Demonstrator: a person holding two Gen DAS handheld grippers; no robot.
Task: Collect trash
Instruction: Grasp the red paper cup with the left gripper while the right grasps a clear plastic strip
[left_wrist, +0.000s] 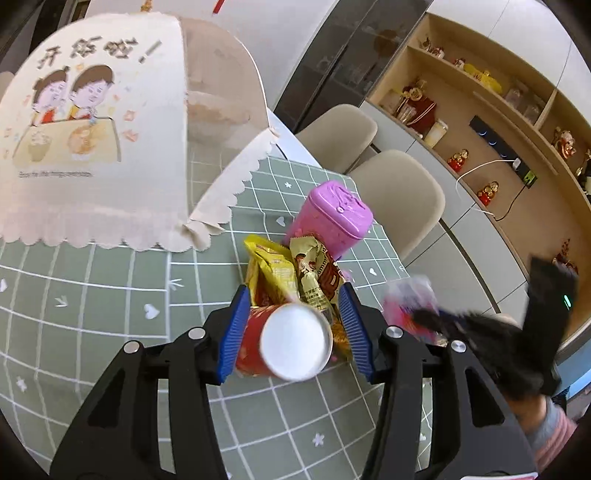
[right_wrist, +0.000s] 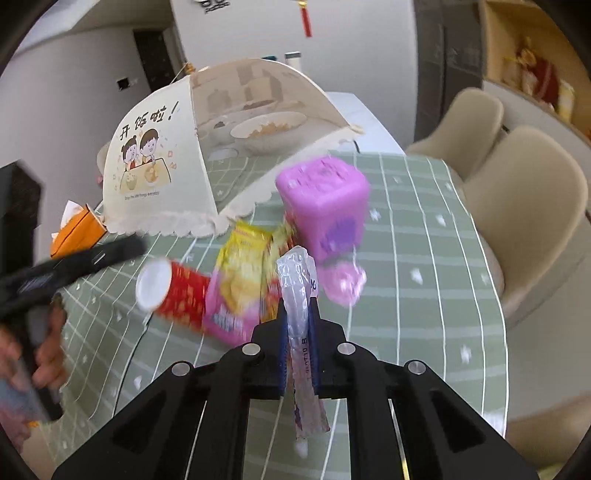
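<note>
Trash is gathered in a small heap on the green checked surface (left_wrist: 110, 314), just in front of a pink lidded bin (left_wrist: 332, 218). Nearest in the heap, a red tube can (left_wrist: 258, 347) with a white end cap lies on its side; it is seen between the blue pads of the left hand-held gripper (left_wrist: 291, 325), whose jaws stand apart around the can, and contact with the pads cannot be told. Behind the can, closer to the pink bin, a crumpled yellow snack bag (left_wrist: 269, 269) and a tan-and-red wrapper (left_wrist: 317, 277) lie against each other, the wrapper's far end reaching the foot of the bin.

A clear, slim plastic wrapper with purple print (right_wrist: 299, 325) is pinched between the closed jaws of the right hand-held gripper (right_wrist: 297, 314), held edge-on just in front of the bin, with its lower end hanging back past the pads. A pink-and-yellow packet (right_wrist: 232, 295) is seen blurred to the left of it, beside the can.

Left of the bin, a cream food cover (left_wrist: 92, 129) printed with two cartoon children stands on the surface. An orange tissue box (right_wrist: 77, 229) sits left of the cover. Beyond the bin, two beige chairs (left_wrist: 399, 199) are drawn up at the surface's edge, and wooden shelves with figurines (left_wrist: 491, 122) line the wall behind.
</note>
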